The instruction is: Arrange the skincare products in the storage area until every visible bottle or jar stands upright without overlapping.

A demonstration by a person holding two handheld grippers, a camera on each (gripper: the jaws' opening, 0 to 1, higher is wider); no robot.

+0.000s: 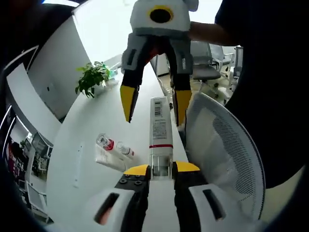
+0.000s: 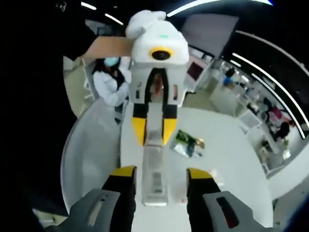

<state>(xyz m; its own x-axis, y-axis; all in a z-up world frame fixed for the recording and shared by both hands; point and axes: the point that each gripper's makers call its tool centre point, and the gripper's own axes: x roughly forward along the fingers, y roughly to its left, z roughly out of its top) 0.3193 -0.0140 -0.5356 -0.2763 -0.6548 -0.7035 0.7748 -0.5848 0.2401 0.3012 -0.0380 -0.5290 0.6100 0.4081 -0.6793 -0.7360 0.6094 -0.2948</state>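
gripping tube (image 1: 160, 140), left claw (image 1: 161, 168)

In the left gripper view, daylight from a blown-out window (image 1: 111, 29) washes the far end of the white worktop (image 1: 91, 130) into glare, while a person's dark clothing at the right edge stays nearly black. The right gripper view is dimmer and softer, lit by ceiling light strips (image 2: 193, 7). Both views bend strongly toward their edges, and close parts look slightly blurred.

One tube (image 1: 160, 137), two small bottles (image 1: 114, 147), one plant (image 1: 91, 78), two grippers (image 1: 153, 103)
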